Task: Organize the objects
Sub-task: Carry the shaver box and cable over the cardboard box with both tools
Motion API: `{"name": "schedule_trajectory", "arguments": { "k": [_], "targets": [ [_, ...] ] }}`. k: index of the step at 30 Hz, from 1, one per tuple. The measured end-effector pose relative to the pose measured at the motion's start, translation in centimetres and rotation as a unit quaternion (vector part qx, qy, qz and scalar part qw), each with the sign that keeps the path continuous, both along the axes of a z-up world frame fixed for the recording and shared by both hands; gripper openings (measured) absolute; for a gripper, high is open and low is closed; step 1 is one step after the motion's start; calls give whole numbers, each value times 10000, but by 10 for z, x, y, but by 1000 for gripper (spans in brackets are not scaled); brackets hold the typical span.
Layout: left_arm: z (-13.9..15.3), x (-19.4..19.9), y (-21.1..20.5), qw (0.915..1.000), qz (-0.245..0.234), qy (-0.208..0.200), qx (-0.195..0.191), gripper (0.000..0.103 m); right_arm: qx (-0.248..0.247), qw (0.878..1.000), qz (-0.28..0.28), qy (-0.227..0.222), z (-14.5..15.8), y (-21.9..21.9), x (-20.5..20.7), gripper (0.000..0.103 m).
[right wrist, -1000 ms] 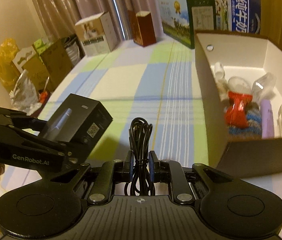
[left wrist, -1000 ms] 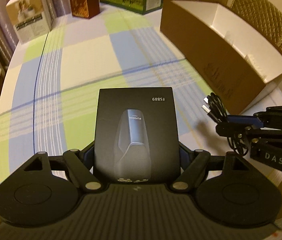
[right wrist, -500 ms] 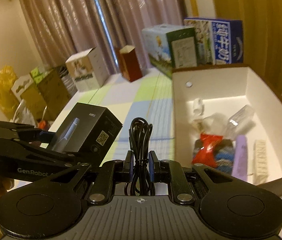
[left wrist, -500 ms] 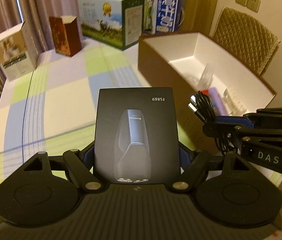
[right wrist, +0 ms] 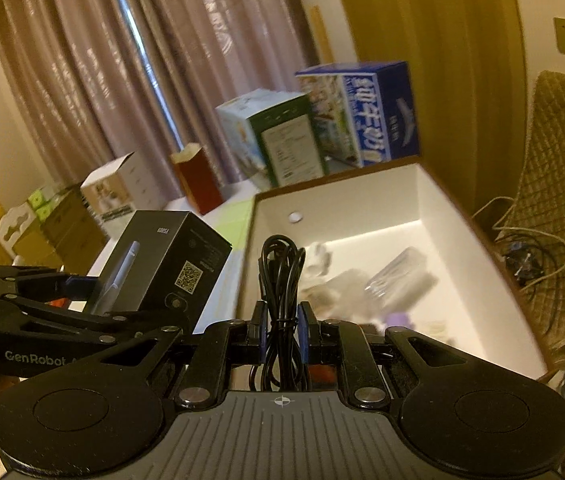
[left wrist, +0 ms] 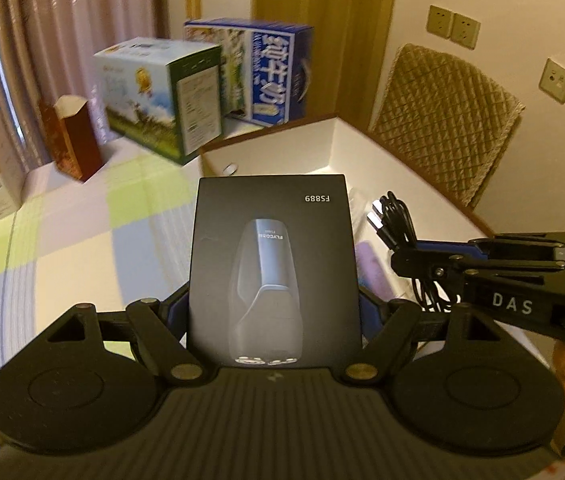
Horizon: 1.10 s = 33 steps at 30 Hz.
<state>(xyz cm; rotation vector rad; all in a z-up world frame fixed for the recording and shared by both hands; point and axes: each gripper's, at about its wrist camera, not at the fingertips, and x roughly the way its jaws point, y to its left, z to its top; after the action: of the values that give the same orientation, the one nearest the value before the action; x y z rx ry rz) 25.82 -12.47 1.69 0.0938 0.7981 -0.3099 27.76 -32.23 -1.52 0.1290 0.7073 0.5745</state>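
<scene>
My left gripper (left wrist: 274,312) is shut on a black shaver box (left wrist: 272,264) marked FS889 and holds it up in the air, near the open cardboard box (left wrist: 338,152). The black box also shows in the right wrist view (right wrist: 162,260), left of the cardboard box (right wrist: 362,208). My right gripper (right wrist: 280,328) is shut on a coiled black cable (right wrist: 280,276) and holds it over the cardboard box's near end. The cable also shows in the left wrist view (left wrist: 398,224), right of the black box.
The cardboard box holds a clear bottle (right wrist: 396,276), a purple item (left wrist: 370,272) and other small things. Cartons stand at the table's far side: a blue one (left wrist: 274,72), a green one (left wrist: 162,96), a red-brown one (left wrist: 70,136). A quilted chair (left wrist: 442,120) stands behind.
Both grippers have risen and moved toward the cardboard box with their loads. The views tilted up, so the table dropped lower and the box inside came into sight.
</scene>
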Motion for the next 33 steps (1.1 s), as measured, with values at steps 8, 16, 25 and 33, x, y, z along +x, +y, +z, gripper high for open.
{"name": "schedule_trajectory", "arguments": {
  "k": [8,16,25,33],
  "targets": [
    [6,33,-42,9998,-171,-79,-75,76,179,9995,-176,184,-1,-25,39,12],
    [-6,81,-66,9999,-120,68,23,76,398,9969,-317,605,-15,-33,95,12],
    [-26,143,-74,9989,-28,354,310,76,501,9921,-516,1027,-37,-29,157,12],
    [-50,191,-78,9964,-103,684,496,76,304,9907,-596,1183,-54,-21,194,12]
  ]
}}
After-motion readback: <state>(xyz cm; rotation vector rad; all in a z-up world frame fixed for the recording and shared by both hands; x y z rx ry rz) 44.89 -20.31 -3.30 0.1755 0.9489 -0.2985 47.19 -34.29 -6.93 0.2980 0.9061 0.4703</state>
